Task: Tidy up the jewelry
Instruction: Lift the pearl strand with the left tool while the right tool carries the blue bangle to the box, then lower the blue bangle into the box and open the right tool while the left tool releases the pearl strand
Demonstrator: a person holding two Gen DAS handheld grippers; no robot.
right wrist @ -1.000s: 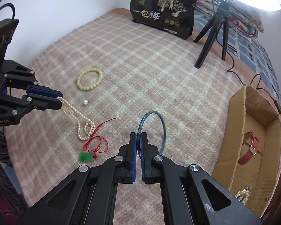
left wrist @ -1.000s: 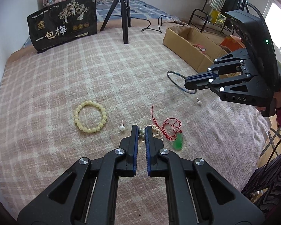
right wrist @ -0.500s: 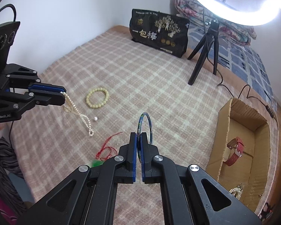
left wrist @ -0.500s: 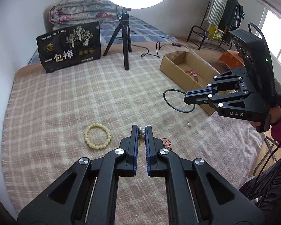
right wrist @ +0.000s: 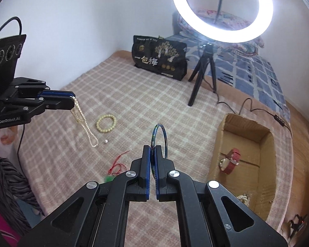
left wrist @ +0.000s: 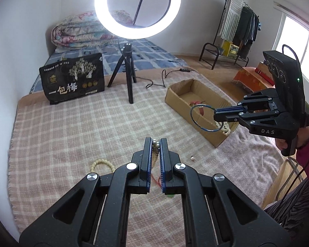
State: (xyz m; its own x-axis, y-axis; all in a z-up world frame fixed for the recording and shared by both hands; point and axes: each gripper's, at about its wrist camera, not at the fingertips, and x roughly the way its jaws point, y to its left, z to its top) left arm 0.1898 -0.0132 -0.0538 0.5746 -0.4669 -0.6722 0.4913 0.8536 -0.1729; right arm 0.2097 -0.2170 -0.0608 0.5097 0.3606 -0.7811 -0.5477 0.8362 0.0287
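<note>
While the left gripper (right wrist: 73,103) clamps the dangling pearl necklace (right wrist: 83,123) and the right gripper (right wrist: 152,150) pinches the bangle (right wrist: 163,138), swinging could drop either short of the cardboard box (right wrist: 220,144) ahead.

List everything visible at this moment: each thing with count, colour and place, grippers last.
pearl necklace: 1, cream, hanging from the left gripper
bangle: 1, blue, clamped in the right gripper
bead bracelet: 1, pale yellow, on the blanket
loose pearl: 1, white, near the bracelet
red cord with green pendant: 1, on the blanket
cardboard box: 1, brown, at the blanket's right edge
watch: 1, red strap, in the box
pearl strand: 1, cream, in the box
black bag: 1, at the far edge
ring light: 1, white, on a black tripod
checked blanket: 1, pink and cream
left gripper: black, shut
right gripper: black, shut
</note>
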